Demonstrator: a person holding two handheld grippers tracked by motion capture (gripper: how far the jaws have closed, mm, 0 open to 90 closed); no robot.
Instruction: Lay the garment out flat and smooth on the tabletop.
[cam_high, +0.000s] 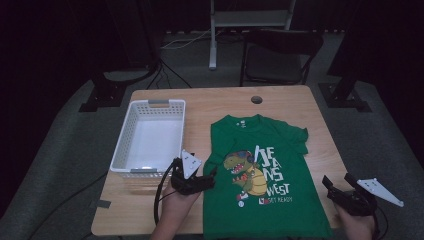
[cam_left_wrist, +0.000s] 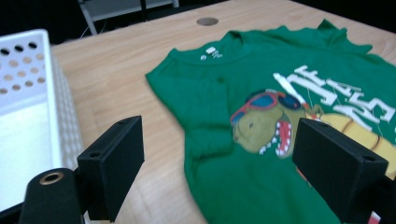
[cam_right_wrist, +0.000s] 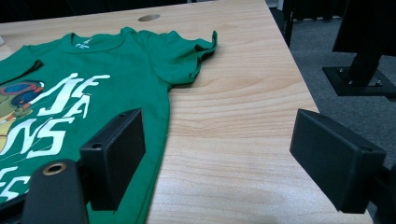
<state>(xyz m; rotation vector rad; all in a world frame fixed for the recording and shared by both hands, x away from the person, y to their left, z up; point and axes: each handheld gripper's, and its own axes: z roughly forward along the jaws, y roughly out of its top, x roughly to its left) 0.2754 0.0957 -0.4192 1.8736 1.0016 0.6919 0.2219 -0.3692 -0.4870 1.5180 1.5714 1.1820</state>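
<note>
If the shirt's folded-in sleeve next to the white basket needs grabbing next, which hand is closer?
Probably the left. The left gripper is open right at the green shirt's edge beside the white basket, aimed at that sleeve. The right gripper sits at the opposite edge.

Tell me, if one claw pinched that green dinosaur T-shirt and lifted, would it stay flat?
Probably not. The green cotton-looking T-shirt with a dinosaur print lies flat but rumpled at its sleeve, so it would likely sag and drape. It looks light. Pushed along the wooden table, it would probably bunch rather than slide.
</note>
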